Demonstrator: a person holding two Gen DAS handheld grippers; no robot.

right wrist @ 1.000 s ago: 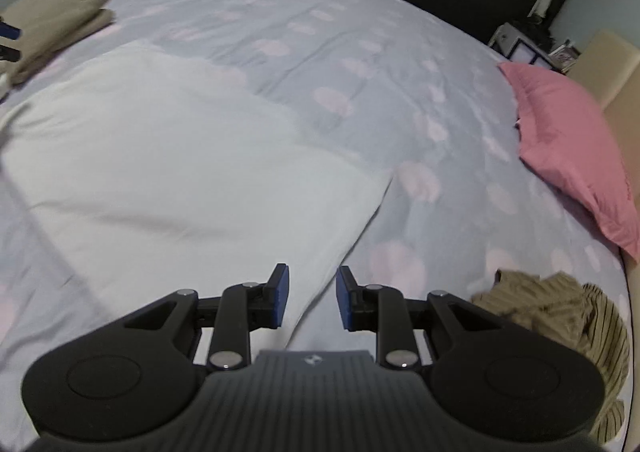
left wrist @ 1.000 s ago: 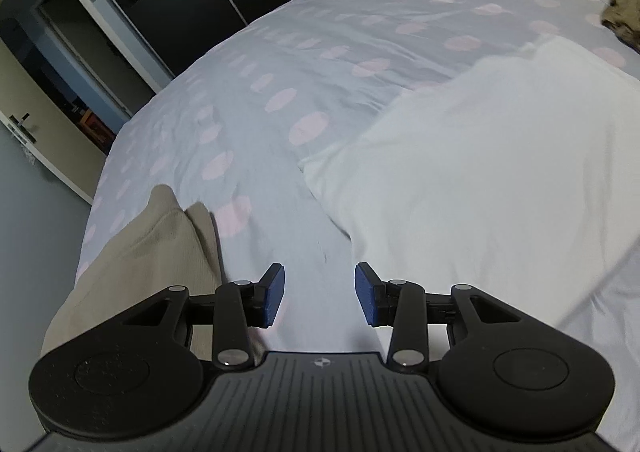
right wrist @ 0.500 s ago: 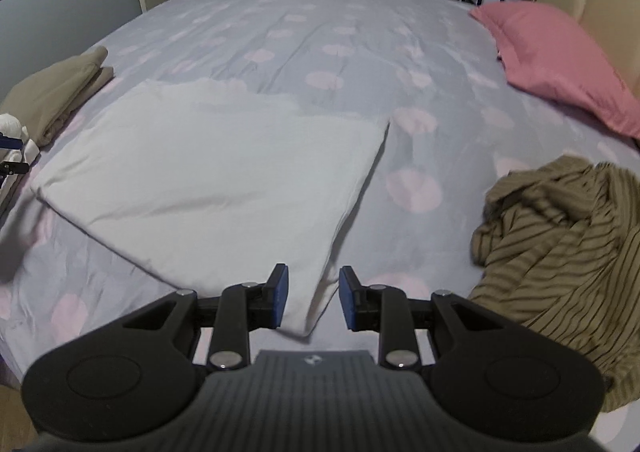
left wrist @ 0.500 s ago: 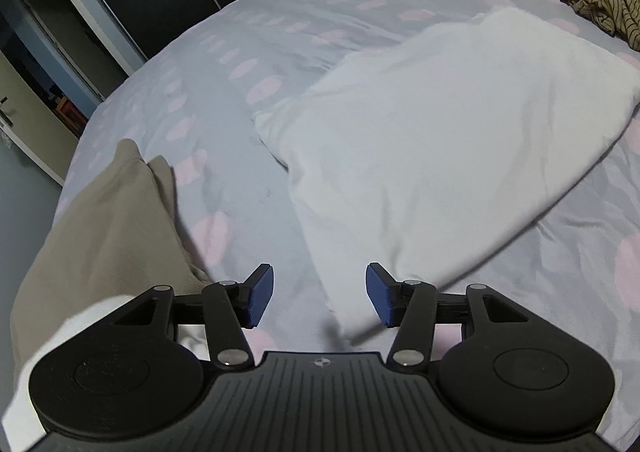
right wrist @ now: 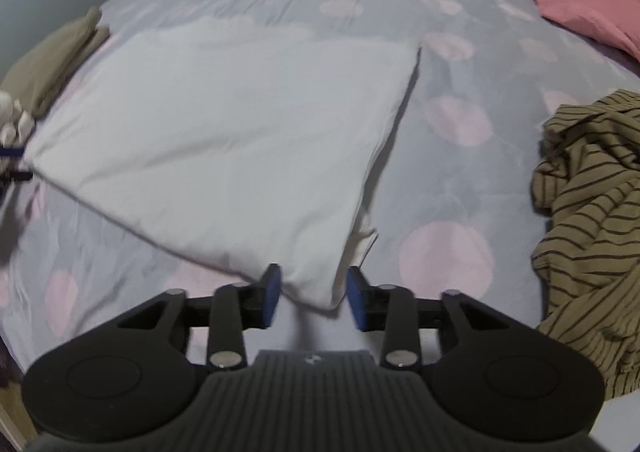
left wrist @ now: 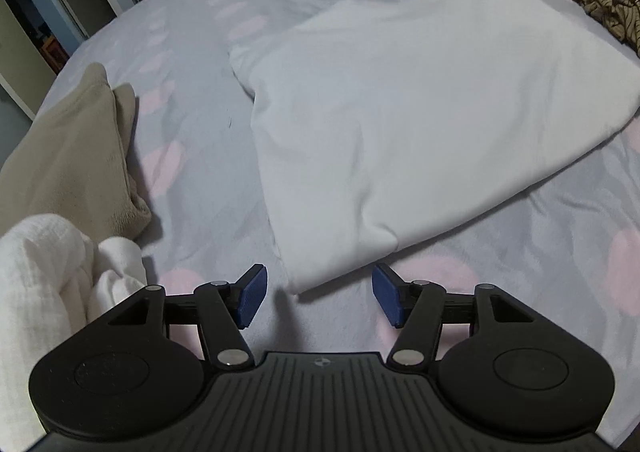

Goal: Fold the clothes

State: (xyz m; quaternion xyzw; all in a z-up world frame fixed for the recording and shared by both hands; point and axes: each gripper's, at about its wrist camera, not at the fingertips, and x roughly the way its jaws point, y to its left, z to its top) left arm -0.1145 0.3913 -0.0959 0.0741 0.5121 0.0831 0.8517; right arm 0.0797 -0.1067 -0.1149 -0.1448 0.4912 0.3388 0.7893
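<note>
A white garment (left wrist: 400, 124) lies folded flat on the grey bedspread with pink dots (left wrist: 192, 124). In the left wrist view my left gripper (left wrist: 318, 300) hangs just above its near left corner, jaws opening, with nothing touching the blue pads (left wrist: 252, 298). In the right wrist view the same white garment (right wrist: 224, 140) spreads ahead, and its near right corner lies between the jaws of my right gripper (right wrist: 314, 300). Those jaws are opening too, and the pads (right wrist: 358, 304) do not press the cloth.
A folded beige garment (left wrist: 76, 160) and a crumpled white cloth (left wrist: 48, 276) lie at the left. An olive striped shirt (right wrist: 592, 220) is heaped at the right. A pink pillow (right wrist: 576, 0) rests at the bed's far right. A dark doorway (left wrist: 44, 12) stands beyond the bed's edge.
Both grippers have sunk toward the bed and tipped down, coming over the white garment's two near corners. Both sets of jaws have spread wider.
</note>
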